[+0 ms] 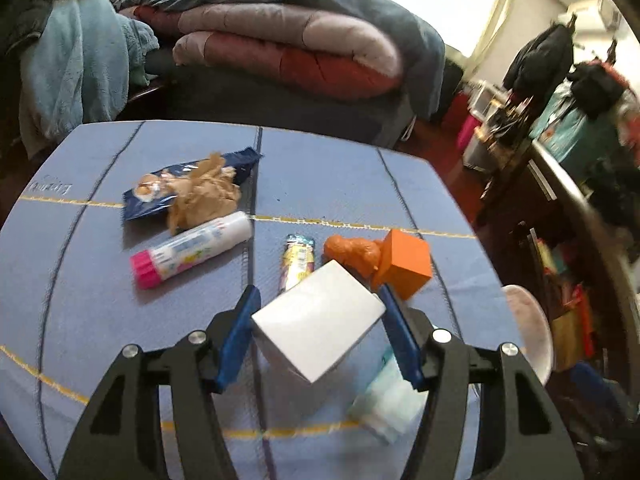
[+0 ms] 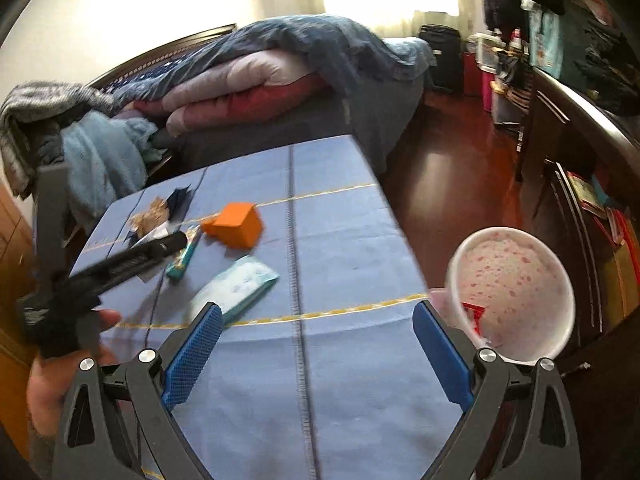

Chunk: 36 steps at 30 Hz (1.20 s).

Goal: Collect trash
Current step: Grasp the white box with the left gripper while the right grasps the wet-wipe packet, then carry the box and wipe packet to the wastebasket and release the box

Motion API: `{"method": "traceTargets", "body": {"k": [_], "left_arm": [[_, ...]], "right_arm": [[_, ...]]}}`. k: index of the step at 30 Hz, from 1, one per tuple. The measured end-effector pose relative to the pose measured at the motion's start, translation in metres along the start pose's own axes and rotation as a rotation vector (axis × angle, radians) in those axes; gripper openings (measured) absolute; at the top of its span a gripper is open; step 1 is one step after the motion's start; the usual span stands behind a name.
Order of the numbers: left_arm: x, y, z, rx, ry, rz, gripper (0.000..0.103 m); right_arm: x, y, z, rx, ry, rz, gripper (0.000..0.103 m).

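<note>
My left gripper (image 1: 318, 300) is shut on a white box (image 1: 318, 322) and holds it above the blue table (image 1: 80, 280). On the table lie a blue snack wrapper (image 1: 160, 190) with crumpled brown paper (image 1: 206, 196), a pink-capped tube (image 1: 192, 250), a small candy wrapper (image 1: 298, 262), an orange figure (image 1: 352, 254), an orange cube (image 1: 406, 262) and a pale green tissue pack (image 1: 384, 404). My right gripper (image 2: 318, 316) is open and empty above the table's near right part. A white bin with pink speckles (image 2: 516, 288) stands just right of its right finger (image 2: 440, 356).
A bed with folded quilts (image 1: 288, 48) stands behind the table. Dark wooden furniture (image 2: 580, 152) and red wooden floor (image 2: 440, 176) lie to the right. The orange cube (image 2: 238, 226) and tissue pack (image 2: 236, 286) show in the right wrist view, with the left gripper's body (image 2: 120, 264) at left.
</note>
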State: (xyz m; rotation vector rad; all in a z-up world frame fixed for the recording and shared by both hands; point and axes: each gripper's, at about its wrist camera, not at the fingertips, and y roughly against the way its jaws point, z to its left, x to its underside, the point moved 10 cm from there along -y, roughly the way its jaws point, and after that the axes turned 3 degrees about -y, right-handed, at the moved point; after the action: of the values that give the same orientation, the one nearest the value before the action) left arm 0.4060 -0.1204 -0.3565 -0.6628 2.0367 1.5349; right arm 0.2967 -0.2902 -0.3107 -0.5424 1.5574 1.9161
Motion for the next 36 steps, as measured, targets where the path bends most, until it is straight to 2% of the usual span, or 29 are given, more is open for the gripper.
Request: {"method": "traceTargets", "body": {"k": [4, 9, 13, 21, 22, 23, 27, 36], "left_arm": [[0.002, 0.027, 0.016, 0.002, 0.018, -0.028, 0.062], [-0.003, 0.055, 0.044, -0.064, 0.022, -0.076, 0.062], [-0.010, 0.067, 0.063, -0.087, 0.029, -0.094, 0.062], [-0.010, 0.072, 0.085, -0.077, 0.068, -0.096, 0.062], [-0.011, 0.073, 0.086, -0.074, 0.069, -0.097, 0.062], [-0.011, 0.075, 0.087, -0.072, 0.068, -0.100, 0.062], [-0.011, 0.079, 0.087, -0.060, 0.070, -0.108, 0.062], [-0.016, 0.102, 0.070, -0.045, 0.035, -0.153, 0.062]], "right_arm": [[0.008, -0.015, 0.027, -0.035, 0.038, 0.024, 0.095], [0.016, -0.042, 0.055, -0.057, 0.087, 0.055, 0.095], [0.027, -0.074, 0.070, -0.073, 0.053, 0.136, 0.096], [0.024, -0.096, 0.101, 0.018, 0.121, 0.101, 0.098], [0.023, -0.098, 0.103, 0.038, 0.138, 0.103, 0.092], [0.022, -0.097, 0.106, 0.040, 0.149, 0.096, 0.079], [0.020, -0.093, 0.107, 0.047, 0.170, 0.085, 0.045], [0.019, -0.065, 0.103, -0.011, 0.145, 0.076, 0.044]]}}
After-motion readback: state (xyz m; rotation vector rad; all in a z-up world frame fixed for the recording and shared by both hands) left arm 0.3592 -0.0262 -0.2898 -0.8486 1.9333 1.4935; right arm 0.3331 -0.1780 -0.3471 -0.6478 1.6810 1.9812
